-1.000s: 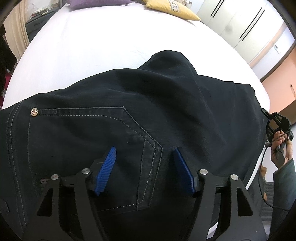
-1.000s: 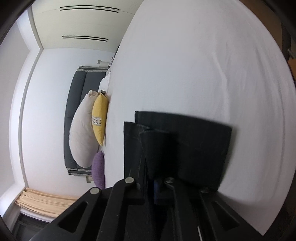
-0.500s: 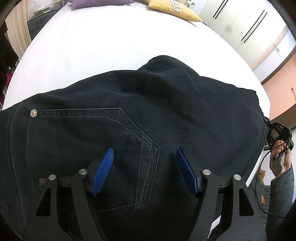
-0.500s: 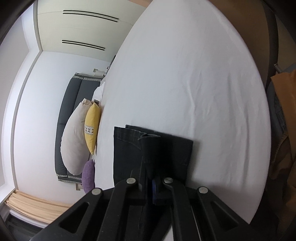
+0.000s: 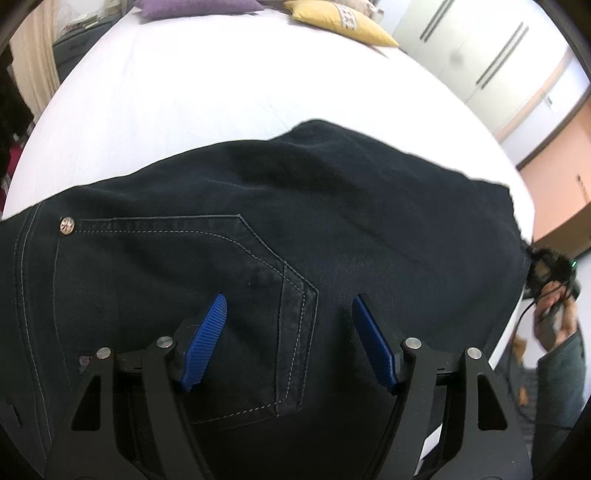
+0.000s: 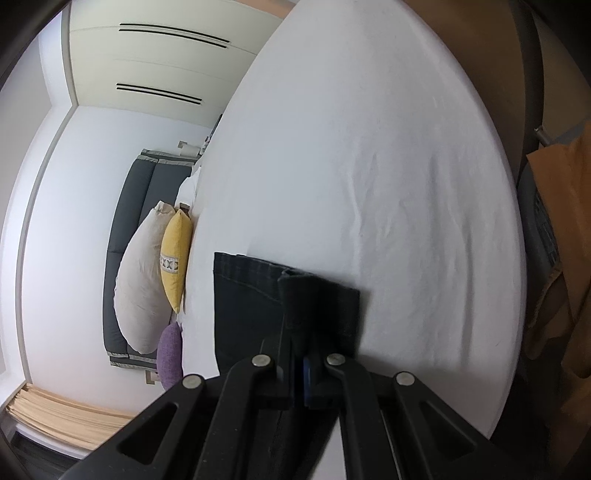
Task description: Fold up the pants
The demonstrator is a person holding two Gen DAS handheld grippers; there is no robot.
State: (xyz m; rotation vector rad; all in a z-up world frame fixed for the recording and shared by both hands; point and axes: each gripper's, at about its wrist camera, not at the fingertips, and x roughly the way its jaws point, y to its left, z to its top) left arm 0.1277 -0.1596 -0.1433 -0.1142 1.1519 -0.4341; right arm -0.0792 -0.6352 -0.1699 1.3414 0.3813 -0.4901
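Note:
Dark denim pants (image 5: 332,206) lie spread on the white bed (image 5: 184,92), back pocket (image 5: 184,266) and a metal rivet (image 5: 67,225) facing up. My left gripper (image 5: 289,299) hovers open just over the pocket's corner, blue pads (image 5: 207,332) wide apart with nothing pinched. In the right wrist view my right gripper (image 6: 301,332) is shut on a folded edge of the pants (image 6: 247,295), which juts past its fingers over the sheet. That gripper, in a person's hand (image 5: 554,317), also shows at the pants' far right end in the left wrist view.
Yellow pillow (image 5: 340,22) and purple pillow (image 5: 195,5) sit at the head of the bed beside a white pillow (image 6: 140,280) and grey headboard (image 6: 129,206). White wardrobe doors (image 5: 480,55) stand beyond. An orange cloth (image 6: 561,258) hangs off the bed's right side.
The right gripper has drawn back with the pants edge, so less cloth shows ahead of it. The pants' raised fold has flattened. The left jaws widened slightly.

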